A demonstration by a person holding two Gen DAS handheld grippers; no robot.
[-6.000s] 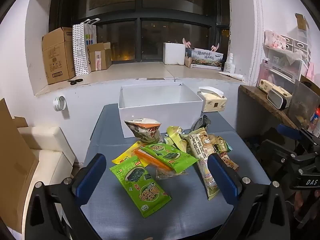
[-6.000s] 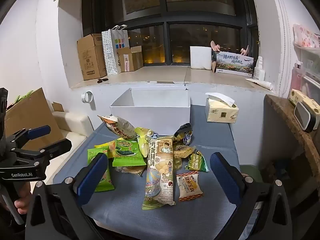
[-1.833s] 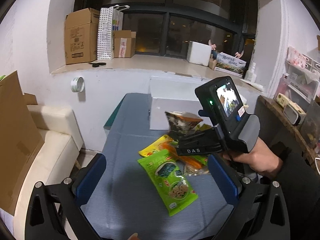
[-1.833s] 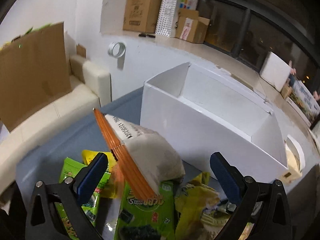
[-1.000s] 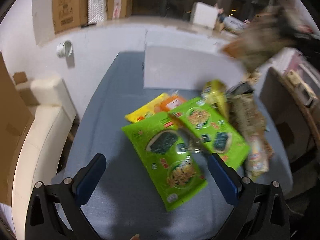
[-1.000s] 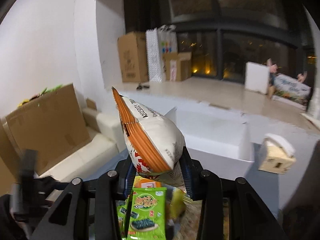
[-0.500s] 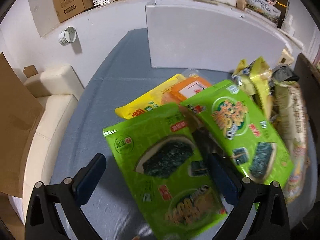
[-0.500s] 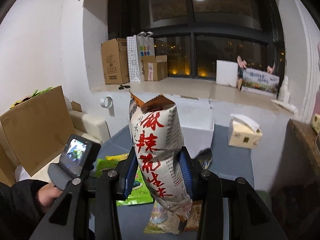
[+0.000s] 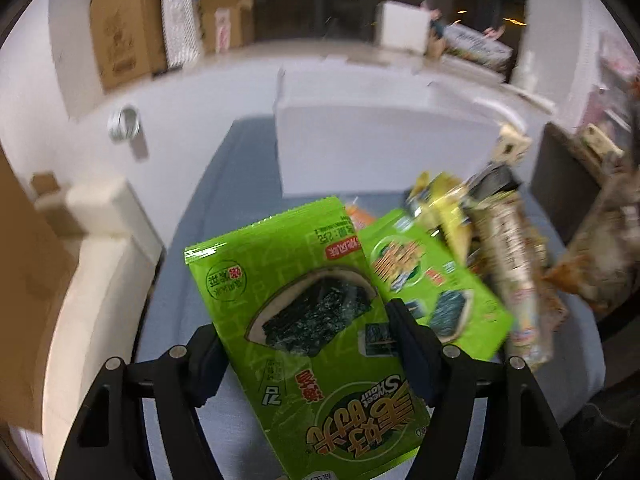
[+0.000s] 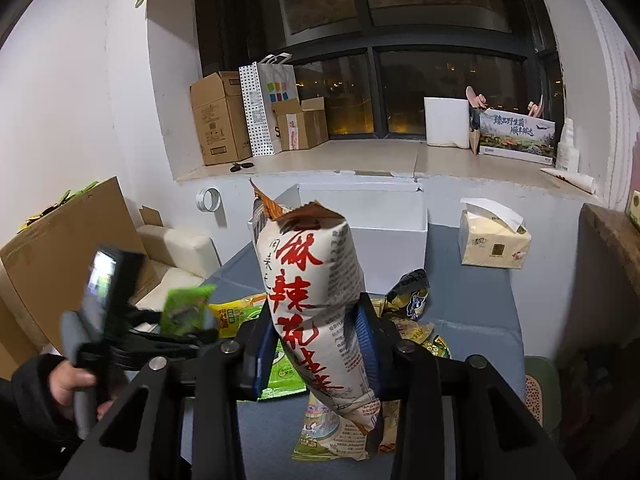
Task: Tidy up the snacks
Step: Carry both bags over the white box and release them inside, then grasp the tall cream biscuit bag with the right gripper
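Two snack packs lifted, box far ahead

Our left claw (image 9: 308, 360), open a second ago, now grips the seaweed pack (image 9: 304, 320); right claw (image 10: 316, 344) still clamps the peanut bag (image 10: 316, 300) above the bench (image 10: 472, 300), white box (image 10: 384, 224) next.

Green seaweed pack (image 9: 308, 320), peanut bag (image 10: 320, 300) gripped.
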